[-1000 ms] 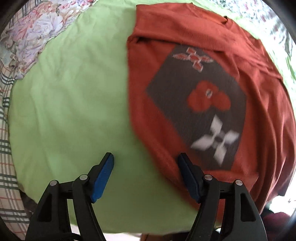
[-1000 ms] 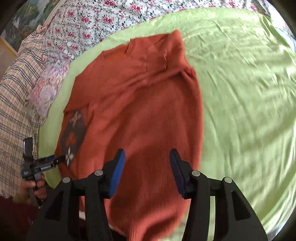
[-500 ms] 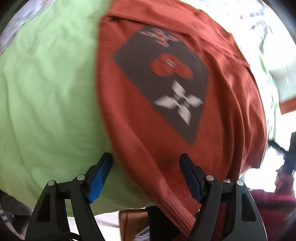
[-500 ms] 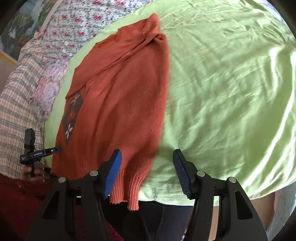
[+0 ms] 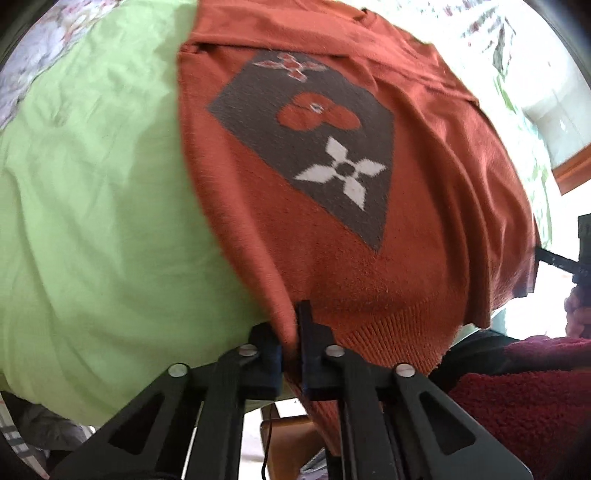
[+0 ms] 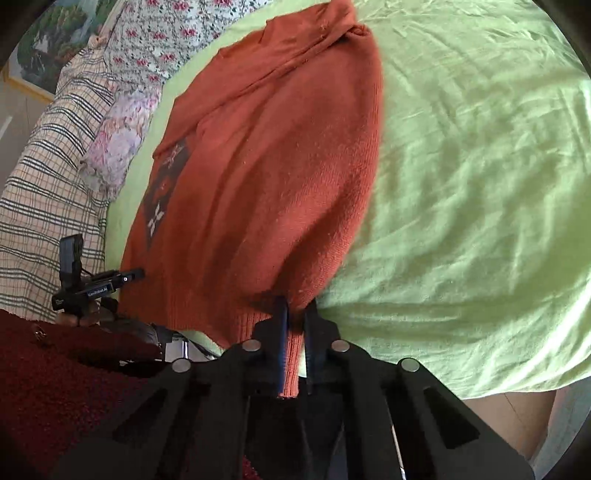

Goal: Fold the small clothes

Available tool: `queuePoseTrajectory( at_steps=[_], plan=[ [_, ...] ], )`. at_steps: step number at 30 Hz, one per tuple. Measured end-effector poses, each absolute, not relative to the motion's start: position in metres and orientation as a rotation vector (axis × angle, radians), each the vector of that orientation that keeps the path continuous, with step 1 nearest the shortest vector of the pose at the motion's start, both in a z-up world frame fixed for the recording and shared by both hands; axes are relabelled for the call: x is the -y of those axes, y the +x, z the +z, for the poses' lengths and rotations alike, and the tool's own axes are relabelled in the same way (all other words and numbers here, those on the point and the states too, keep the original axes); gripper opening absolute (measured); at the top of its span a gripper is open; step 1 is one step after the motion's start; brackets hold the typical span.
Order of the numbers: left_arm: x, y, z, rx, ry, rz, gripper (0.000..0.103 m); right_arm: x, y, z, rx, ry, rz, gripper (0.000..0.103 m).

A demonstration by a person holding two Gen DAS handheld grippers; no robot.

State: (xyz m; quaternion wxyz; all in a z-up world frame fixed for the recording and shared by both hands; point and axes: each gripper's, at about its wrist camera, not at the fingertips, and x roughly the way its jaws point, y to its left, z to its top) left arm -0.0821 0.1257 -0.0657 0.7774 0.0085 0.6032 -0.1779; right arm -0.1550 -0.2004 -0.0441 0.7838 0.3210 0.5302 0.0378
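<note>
The left tongs (image 5: 291, 332) have just been closing and now clench the ribbed hem of the orange sweater (image 5: 332, 240) at its left bottom corner, the knit pinched between the two dark pads; the right tongs (image 6: 295, 325) have likewise just been closing and grasp the same hem at the opposite bottom corner, a strip of ribbing hanging down between the pads; both pairs point steeply down at the near edge of the bed.

The sweater lies flat and lengthwise on the green sheet (image 6: 461, 184), hem at the near edge of the bed and drooping slightly over it, collar toward the far side; its sleeves are folded in across the upper body; a dark grey diamond patch (image 5: 314, 140) with a white four-petal flower, an orange flower and a paler flower sits on the side gripped by the left tongs.

In the right wrist view the left tongs appear small at the left, held in a hand (image 6: 88, 314) above a dark red fleecy sleeve (image 6: 55, 369); in the left wrist view the right tongs' handle shows at the right edge, again with a hand.

Beyond the sheet, toward the far left corner of the bed, lie a checked blanket (image 6: 44, 184), a floral pillow (image 6: 118, 133) and a rose-print cover (image 6: 173, 33); a framed picture (image 6: 48, 48) hangs past them.
</note>
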Motion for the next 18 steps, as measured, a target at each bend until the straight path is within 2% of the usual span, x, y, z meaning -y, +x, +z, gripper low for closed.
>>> queuePoseTrajectory(
  at_steps=[4, 8, 10, 12, 14, 16, 17, 18],
  plan=[
    [-0.147, -0.089, -0.053, -1.265, -0.031, -0.381, 0.003, 0.229, -0.174, -0.033, -1.079, 0.744, 0.016, 0.007],
    [-0.152, -0.087, -0.065, -1.321, -0.069, -0.412, 0.007, 0.247, -0.182, -0.031, -1.059, 0.771, -0.011, 0.007],
    [-0.152, -0.087, -0.072, -1.362, -0.098, -0.437, 0.018, 0.242, -0.177, -0.036, -1.074, 0.799, 0.022, 0.008],
    [-0.151, -0.086, -0.075, -1.375, -0.142, -0.461, 0.034, 0.242, -0.175, -0.042, -1.091, 0.84, 0.032, 0.011],
    [-0.149, -0.087, -0.078, -1.376, -0.172, -0.483, 0.04, 0.239, -0.175, -0.049, -1.113, 0.868, 0.062, 0.018],
    [-0.141, -0.088, -0.079, -1.358, -0.133, -0.485, 0.038, 0.234, -0.174, -0.053, -1.118, 0.881, 0.099, 0.024],
    [-0.135, -0.088, -0.078, -1.343, -0.107, -0.481, 0.027, 0.231, -0.172, -0.055, -1.116, 0.884, 0.112, 0.024],
    [-0.132, -0.087, -0.078, -1.33, -0.091, -0.477, 0.009, 0.228, -0.169, -0.056, -1.115, 0.884, 0.119, 0.024]
  ],
)
